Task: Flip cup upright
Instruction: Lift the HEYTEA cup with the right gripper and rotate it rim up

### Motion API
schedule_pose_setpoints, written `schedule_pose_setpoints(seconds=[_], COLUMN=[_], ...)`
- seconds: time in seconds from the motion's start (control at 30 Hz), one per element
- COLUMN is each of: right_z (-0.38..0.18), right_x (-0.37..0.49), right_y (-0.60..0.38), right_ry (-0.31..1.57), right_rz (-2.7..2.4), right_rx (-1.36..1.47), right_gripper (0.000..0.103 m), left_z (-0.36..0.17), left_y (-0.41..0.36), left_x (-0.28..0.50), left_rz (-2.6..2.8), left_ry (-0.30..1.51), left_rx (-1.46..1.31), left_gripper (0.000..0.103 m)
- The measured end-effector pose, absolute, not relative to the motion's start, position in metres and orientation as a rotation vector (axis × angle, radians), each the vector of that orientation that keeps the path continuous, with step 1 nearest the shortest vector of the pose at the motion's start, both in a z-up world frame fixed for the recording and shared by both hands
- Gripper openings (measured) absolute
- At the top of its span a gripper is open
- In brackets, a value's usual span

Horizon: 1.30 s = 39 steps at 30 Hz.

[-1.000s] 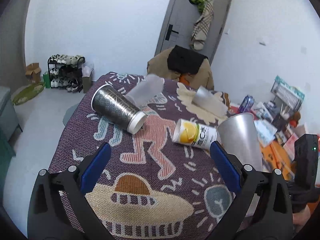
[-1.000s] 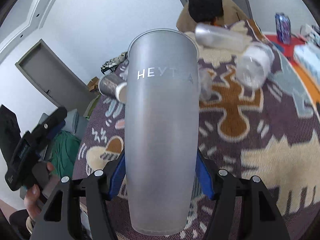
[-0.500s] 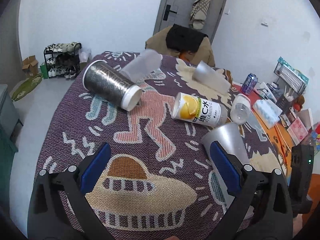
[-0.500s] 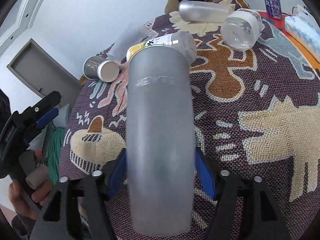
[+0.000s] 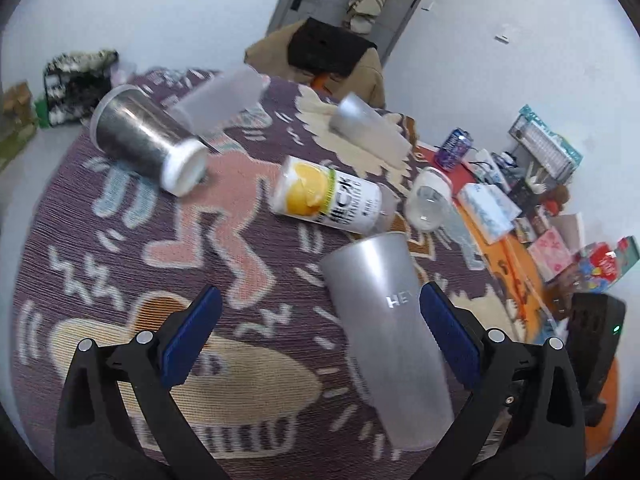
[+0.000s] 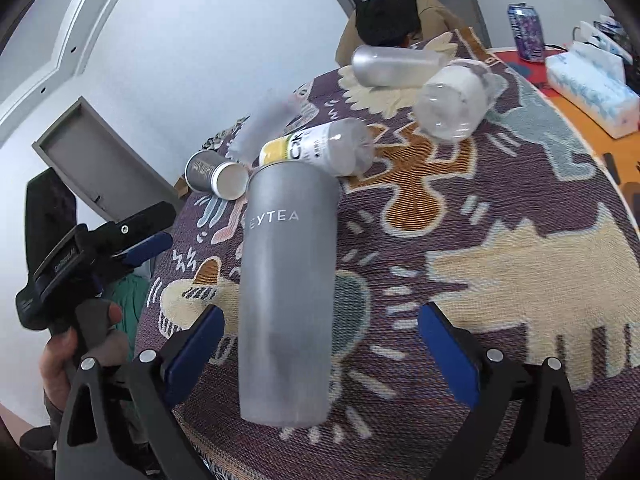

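A tall grey HEYTEA cup [image 6: 288,288] stands upright on the patterned tablecloth [image 6: 520,280] near its front edge. It also shows in the left wrist view [image 5: 388,320], mouth up, at the lower right. My right gripper [image 6: 320,344] is open, its blue pads apart from the cup on both sides. My left gripper [image 5: 320,340] is open and empty, just left of the cup; it also shows at the left of the right wrist view [image 6: 148,246], held in a hand.
Several other cups lie on their sides: a dark glitter cup [image 5: 144,140], a frosted cup [image 5: 220,100], a yellow-label bottle [image 5: 328,196], a clear cup [image 5: 428,204] and a silver cup [image 5: 368,128]. A tissue box [image 6: 592,92] and clutter sit at right.
The right gripper has set the grey cup down upright and opened its jaws, letting go of it. The left gripper has tilted downward toward the table.
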State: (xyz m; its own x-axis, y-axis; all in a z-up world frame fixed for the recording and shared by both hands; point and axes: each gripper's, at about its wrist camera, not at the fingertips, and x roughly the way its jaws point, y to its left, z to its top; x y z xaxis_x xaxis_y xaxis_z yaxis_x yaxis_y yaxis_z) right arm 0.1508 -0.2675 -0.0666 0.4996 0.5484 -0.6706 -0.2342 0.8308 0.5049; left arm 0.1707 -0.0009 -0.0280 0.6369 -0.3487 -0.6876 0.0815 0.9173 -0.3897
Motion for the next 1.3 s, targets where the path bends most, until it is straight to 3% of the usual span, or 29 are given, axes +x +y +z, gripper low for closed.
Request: schedule_pose_setpoints(seconds=[0.73, 0.83, 0.9, 1.3], right_z=[-0.071, -0.072, -0.072, -0.077], right_x=[0.134, 0.134, 0.134, 0.141], right_y=[-0.331, -0.332, -0.334, -0.323], right_ry=[0.895, 0.896, 0.893, 0.894], right_rz=[0.345, 0.339, 0.337, 0.362], right_rx=[0.391, 0.395, 0.401, 0.406], right_gripper=[0.095, 0.095, 0.095, 0.095], left_z=[-0.091, -0.093, -0.093, -0.027], left_y=[-0.062, -0.064, -0.064, -0.064], left_x=[0.243, 0.247, 0.25, 0.215], left_rz=[-0.448, -0.446, -0.439, -0.484], left_ry=[1.125, 1.119, 1.123, 0.925], left_rx=[-0.501, -0.492, -0.493, -0.354], left_gripper=[0.098, 0.097, 0.079, 0.078])
